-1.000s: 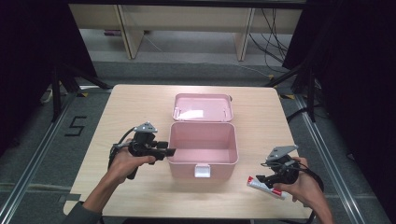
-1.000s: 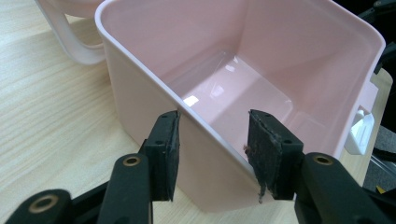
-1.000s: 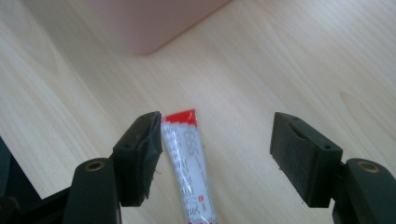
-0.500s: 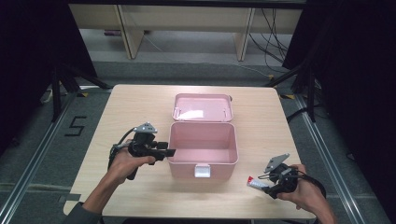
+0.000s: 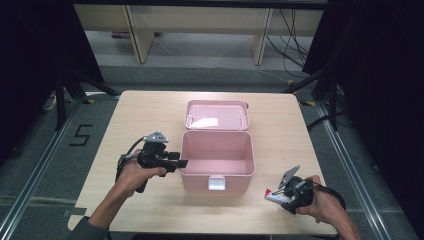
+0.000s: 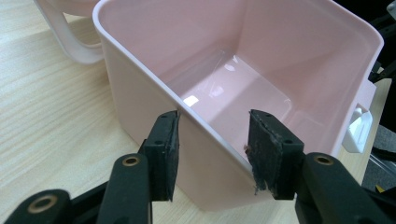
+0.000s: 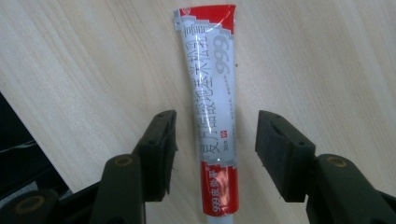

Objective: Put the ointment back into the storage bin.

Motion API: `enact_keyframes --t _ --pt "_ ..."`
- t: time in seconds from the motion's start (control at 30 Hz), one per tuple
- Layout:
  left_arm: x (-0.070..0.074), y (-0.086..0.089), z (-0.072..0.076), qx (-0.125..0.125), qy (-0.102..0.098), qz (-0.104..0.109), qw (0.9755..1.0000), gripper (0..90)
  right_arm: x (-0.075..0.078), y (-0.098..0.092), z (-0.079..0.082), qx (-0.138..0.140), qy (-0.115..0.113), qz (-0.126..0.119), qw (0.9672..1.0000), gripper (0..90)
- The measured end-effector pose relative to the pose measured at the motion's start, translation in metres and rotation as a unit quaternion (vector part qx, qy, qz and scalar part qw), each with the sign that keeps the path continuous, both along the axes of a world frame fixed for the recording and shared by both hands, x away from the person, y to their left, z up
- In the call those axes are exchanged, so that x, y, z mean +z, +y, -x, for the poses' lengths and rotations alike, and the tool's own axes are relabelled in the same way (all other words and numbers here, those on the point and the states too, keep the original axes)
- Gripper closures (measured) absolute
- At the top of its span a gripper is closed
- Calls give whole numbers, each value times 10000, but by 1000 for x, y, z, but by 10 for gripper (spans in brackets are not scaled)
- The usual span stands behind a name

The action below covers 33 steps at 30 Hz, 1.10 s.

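1. The red and silver ointment tube (image 7: pixel 211 116) lies flat on the wooden table (image 5: pixel 145 115), near the front right edge, a little to the right of the pink box (image 5: pixel 217 159).
2. My right gripper (image 7: pixel 215 154) points down over the tube, one jaw on each side of it. The jaws have just been closing, but a gap shows between each pad and the tube, so I hold nothing yet.
3. My left gripper (image 6: pixel 212 154) stands about half open across the box's left wall, one pad outside it and the other inside; neither pad presses on the wall.
4. The box sits mid-table, open and bare inside, with a white latch (image 5: pixel 216 183) on its front.
5. Its lid (image 5: pixel 217 115) lies folded back behind it.
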<state>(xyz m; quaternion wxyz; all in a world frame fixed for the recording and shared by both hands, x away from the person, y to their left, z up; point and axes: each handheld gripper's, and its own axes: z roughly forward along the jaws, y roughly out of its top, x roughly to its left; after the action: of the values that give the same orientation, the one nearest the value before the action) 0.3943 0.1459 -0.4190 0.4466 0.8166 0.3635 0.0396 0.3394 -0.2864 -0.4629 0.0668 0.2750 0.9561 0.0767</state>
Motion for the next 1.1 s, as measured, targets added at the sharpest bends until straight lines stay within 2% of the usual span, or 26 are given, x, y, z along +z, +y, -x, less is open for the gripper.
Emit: enact_keyframes --t 0.13,0.2,0.33,0.37,0.43,0.5,0.53,0.63,0.67,0.7,0.73,0.8,0.83,1.1 --pt "0 1 0 -21 6 -7 10000 534 -2 1 -2 123 72 114 9998 536" --pt "0 0 0 -16 -1 -10 10000 533 -4 2 -2 77 148 87 9998 546" --pt "0 1 -1 -27 7 -4 10000 532 -6 3 -5 120 332 182 9992 568" --pt "0 1 -1 -29 3 -10 10000 532 -6 2 -7 171 320 187 9992 573" --pt "0 1 -1 -32 6 -5 10000 532 -7 3 -7 76 416 193 9989 586" --pt "0 1 -1 -29 9 -1 10000 532 -7 2 -9 186 406 196 9988 591" --pt "0 1 -1 -27 10 0 10000 532 -8 4 -9 84 490 229 9985 600" --pt "0 1 -1 -27 10 4 10000 531 -8 5 -12 195 498 264 9982 611" --pt "0 1 -1 -27 14 4 10000 531 -7 6 -12 93 548 267 9981 615" --pt "0 1 -1 -27 10 0 10000 532 -7 6 -14 219 528 283 9980 616" --pt "0 1 -1 -26 2 -4 10000 532 -7 7 -13 144 577 310 9977 617" --pt "0 1 -1 -30 8 0 10000 532 -7 8 -15 220 553 344 9976 623" --pt "0 1 -1 -29 12 2 10000 532 -7 9 -15 171 613 359 9973 627" --pt "0 0 0 -16 0 6 10000 531 -8 12 -17 127 624 417 9971 679"
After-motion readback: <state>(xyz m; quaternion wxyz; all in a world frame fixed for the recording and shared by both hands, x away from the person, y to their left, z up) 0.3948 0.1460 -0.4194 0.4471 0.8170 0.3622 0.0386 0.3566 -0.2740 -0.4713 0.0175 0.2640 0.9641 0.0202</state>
